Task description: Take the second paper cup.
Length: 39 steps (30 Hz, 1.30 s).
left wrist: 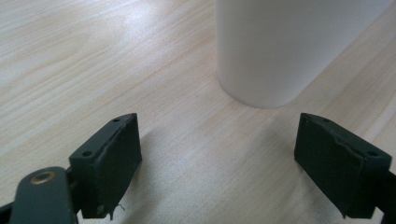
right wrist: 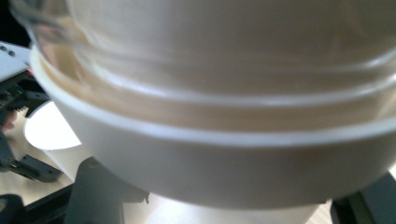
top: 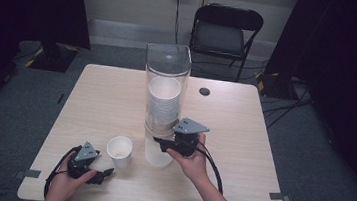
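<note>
Black left gripper rests near the desk's front-left corner, jaws apart before a paper cup; right gripper clamps the dispenser's bottom cup.

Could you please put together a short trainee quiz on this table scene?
1. True or false: the left tool has its jaws spread open with nothing between them.
2. How does the loose paper cup stand on the table? A) on its side; B) upright, mouth up; C) upside down.
3. Short answer: what does the clear dispenser hold?

Key: 1 true. 2 B. 3 a stack of white cups.
</note>
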Each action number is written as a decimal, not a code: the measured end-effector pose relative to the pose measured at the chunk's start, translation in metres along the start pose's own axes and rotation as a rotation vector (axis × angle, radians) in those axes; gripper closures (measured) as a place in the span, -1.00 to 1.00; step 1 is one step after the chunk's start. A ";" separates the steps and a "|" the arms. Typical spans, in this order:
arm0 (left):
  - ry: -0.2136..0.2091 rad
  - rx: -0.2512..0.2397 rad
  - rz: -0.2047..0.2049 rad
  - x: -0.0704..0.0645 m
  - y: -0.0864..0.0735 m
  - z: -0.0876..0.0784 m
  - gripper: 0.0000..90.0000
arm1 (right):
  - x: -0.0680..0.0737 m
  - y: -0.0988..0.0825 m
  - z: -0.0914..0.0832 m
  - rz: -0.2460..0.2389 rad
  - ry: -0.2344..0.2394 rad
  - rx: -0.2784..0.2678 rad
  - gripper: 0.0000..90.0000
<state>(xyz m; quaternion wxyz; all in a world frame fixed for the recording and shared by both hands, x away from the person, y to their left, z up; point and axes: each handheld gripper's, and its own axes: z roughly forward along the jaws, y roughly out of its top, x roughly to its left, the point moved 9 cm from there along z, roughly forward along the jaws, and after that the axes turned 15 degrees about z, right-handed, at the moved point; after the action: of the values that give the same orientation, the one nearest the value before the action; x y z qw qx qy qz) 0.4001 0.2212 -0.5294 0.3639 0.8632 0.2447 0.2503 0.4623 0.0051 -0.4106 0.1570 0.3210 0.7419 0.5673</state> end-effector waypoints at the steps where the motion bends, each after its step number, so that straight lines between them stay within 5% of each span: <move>1: 0.000 0.000 0.001 0.000 0.000 0.000 -0.68 | 0.000 0.000 0.000 0.007 0.007 0.001 -0.21; 11: -0.001 0.000 0.000 0.000 0.000 0.000 -0.68 | -0.001 -0.007 0.001 0.006 -0.002 0.015 -0.20; 13: 0.000 0.000 0.000 0.000 0.000 0.000 -0.68 | -0.007 -0.029 0.006 -0.023 -0.042 0.104 -0.18; 14: 0.000 0.000 0.000 0.000 0.000 0.000 -0.68 | -0.007 -0.029 0.006 -0.023 -0.042 0.104 -0.18; 15: 0.000 0.000 0.000 0.000 0.000 0.000 -0.69 | -0.018 -0.063 0.009 0.009 -0.064 0.185 -0.18; 16: -0.001 0.001 0.000 0.000 0.000 0.000 -0.69 | -0.020 -0.068 0.007 0.037 -0.063 0.167 -0.18; 26: -0.001 0.000 0.001 0.000 0.000 0.000 -0.69 | -0.032 -0.086 -0.002 0.013 -0.041 0.259 -0.20; 39: -0.001 0.000 0.001 0.000 0.000 0.000 -0.69 | -0.064 -0.099 -0.031 0.021 -0.120 0.284 -0.22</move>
<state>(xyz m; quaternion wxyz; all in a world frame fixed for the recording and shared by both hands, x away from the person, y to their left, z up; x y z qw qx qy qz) 0.4001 0.2210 -0.5294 0.3641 0.8634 0.2441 0.2500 0.4622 -0.0748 -0.5028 0.1480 0.3812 0.8006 0.4379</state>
